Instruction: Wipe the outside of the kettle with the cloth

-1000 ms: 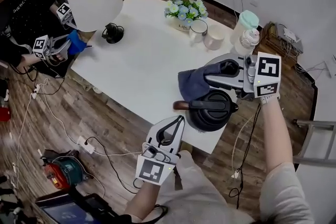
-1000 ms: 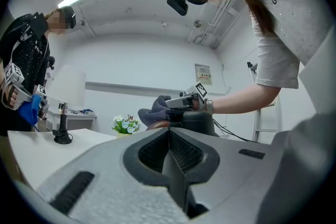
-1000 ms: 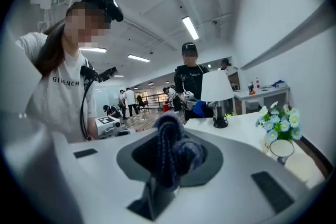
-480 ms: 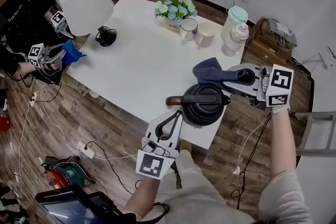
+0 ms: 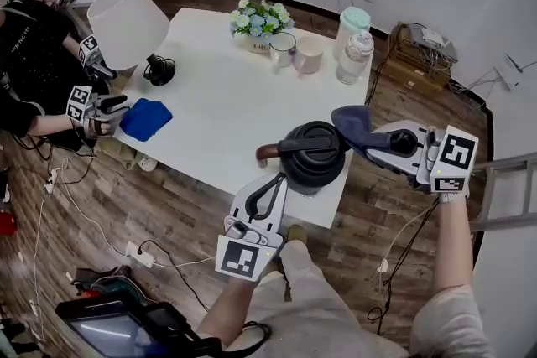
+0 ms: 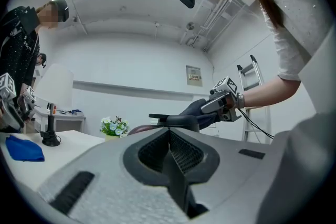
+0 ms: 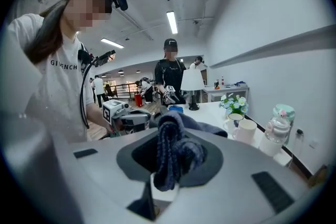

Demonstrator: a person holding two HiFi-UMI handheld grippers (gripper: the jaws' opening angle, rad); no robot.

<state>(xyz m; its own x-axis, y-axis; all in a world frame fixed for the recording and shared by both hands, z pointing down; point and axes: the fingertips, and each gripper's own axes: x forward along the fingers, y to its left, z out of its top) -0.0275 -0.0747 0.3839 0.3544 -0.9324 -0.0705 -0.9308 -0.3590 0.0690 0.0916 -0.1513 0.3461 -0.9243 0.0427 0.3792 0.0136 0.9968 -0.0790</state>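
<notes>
The kettle (image 5: 312, 155) stands at the surface's (image 5: 226, 105) near right edge. The right gripper (image 5: 373, 138), jaws clamped on the dark cloth (image 5: 352, 121), holds it against the kettle's right side, where actual contact is hard to make out. The left gripper (image 5: 284, 183), jaws together and empty, is just near of the kettle.

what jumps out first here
A black kettle stands at the near edge of the white table, with the right gripper holding a dark blue cloth at its right side. The left gripper, shut and empty, points at the kettle from just off that edge. A white lamp stands far left.
</notes>
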